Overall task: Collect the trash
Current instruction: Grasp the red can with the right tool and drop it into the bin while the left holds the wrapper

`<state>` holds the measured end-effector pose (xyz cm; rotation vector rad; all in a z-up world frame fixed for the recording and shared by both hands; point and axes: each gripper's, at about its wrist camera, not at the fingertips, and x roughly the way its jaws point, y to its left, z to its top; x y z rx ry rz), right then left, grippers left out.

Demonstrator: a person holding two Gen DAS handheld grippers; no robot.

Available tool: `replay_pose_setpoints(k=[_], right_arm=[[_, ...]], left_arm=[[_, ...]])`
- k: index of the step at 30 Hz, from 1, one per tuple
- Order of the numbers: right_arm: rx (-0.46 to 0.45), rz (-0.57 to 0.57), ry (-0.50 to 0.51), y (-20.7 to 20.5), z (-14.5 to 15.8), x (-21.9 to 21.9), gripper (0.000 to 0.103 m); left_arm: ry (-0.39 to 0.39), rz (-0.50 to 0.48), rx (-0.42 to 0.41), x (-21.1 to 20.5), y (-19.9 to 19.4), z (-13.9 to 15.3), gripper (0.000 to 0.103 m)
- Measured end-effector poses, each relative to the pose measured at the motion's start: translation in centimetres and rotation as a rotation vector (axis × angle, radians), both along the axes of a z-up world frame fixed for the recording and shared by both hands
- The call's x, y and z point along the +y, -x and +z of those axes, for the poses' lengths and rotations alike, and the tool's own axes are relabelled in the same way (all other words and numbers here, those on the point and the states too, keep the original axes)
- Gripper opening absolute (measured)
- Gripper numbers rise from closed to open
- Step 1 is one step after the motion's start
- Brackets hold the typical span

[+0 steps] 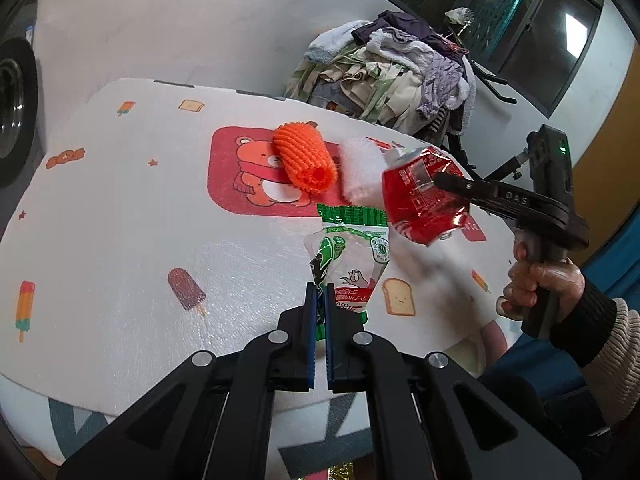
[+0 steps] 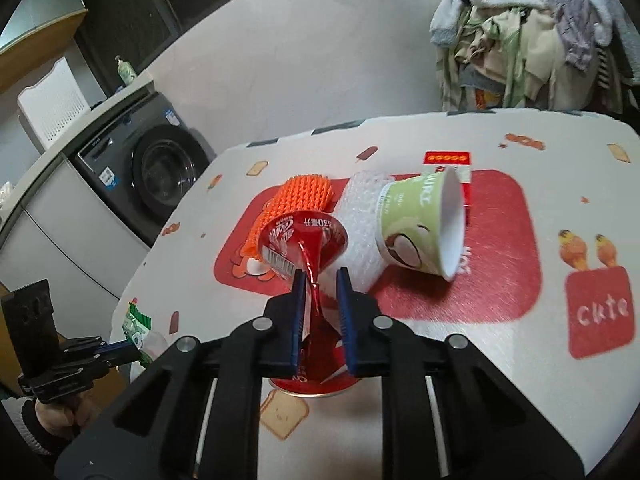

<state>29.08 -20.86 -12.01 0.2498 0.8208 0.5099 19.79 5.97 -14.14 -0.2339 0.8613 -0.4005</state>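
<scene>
Left jaws pinch green wrapper (image 1: 352, 264) | right jaws grip crushed red can (image 2: 304, 248)

A white wall (image 1: 168, 20) ran behind the table (image 1: 100, 208), whose white cloth bore printed toast, ice lollies and a red bear panel. Beyond the far edge stood a heap of clothes (image 1: 400, 76), piled high, with dark frame legs showing beneath it. A dark window (image 1: 520, 20) with a black frame sat at the right, one bright patch of light in its pane. A grey washer (image 2: 160, 176) stood under a pale counter (image 2: 80, 120), with a green bottle (image 2: 126, 70) and a white perforated panel (image 2: 52, 108) on top. An orange-brown wall strip (image 1: 604, 152) bordered the window side.
</scene>
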Motion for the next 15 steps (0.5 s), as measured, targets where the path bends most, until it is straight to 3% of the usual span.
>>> replay_pose_setpoints(k=[15], right_arm=[[-0.071, 0.01, -0.056, 11.8, 2.0, -2.1, 0.016]], left_arm=[[-0.037, -0.041, -0.038, -1.3, 6.5, 2.3, 0.004]])
